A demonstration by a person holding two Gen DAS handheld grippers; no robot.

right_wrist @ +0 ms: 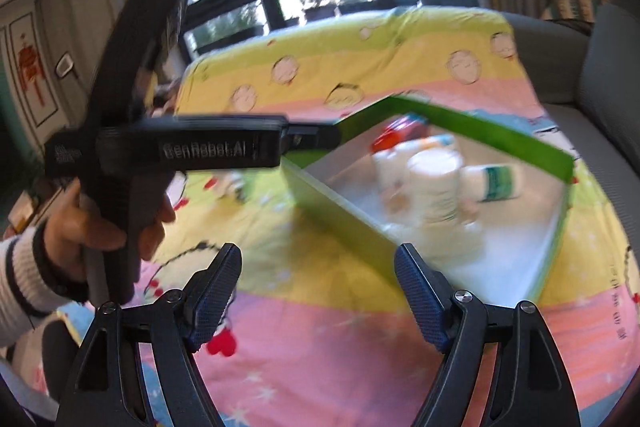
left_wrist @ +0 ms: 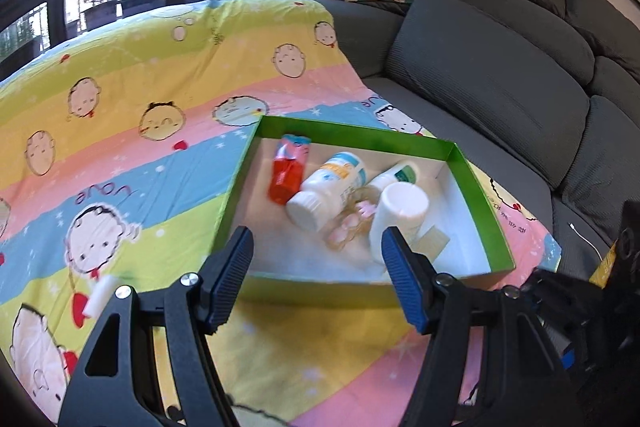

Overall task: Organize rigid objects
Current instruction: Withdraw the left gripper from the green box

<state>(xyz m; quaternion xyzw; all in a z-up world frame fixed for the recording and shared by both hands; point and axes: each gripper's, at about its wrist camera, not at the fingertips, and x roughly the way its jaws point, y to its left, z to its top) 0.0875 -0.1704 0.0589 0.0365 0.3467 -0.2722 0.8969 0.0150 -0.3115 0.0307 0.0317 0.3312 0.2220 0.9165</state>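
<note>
Both grippers are hanging released, jaws apart with nothing between: left gripper (left_wrist: pixel 316 259), right gripper (right_wrist: pixel 318 281). Inside the green box (left_wrist: pixel 356 131) on the cartoon blanket (left_wrist: pixel 132 131), the white jar (left_wrist: pixel 400 219) is standing upright, the white bottle (left_wrist: pixel 328 191) is lying with its cap pointing toward the camera, and the red tube (left_wrist: pixel 286 175) is lying lengthwise beside it.

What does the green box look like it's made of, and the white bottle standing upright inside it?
The green box looks like thin cardboard with a slightly glossy green coat: flat straight walls, sharp folded corners, white inside. The upright white bottle seems to be opaque plastic, smooth with a soft sheen; blur leaves its label unreadable.
</note>
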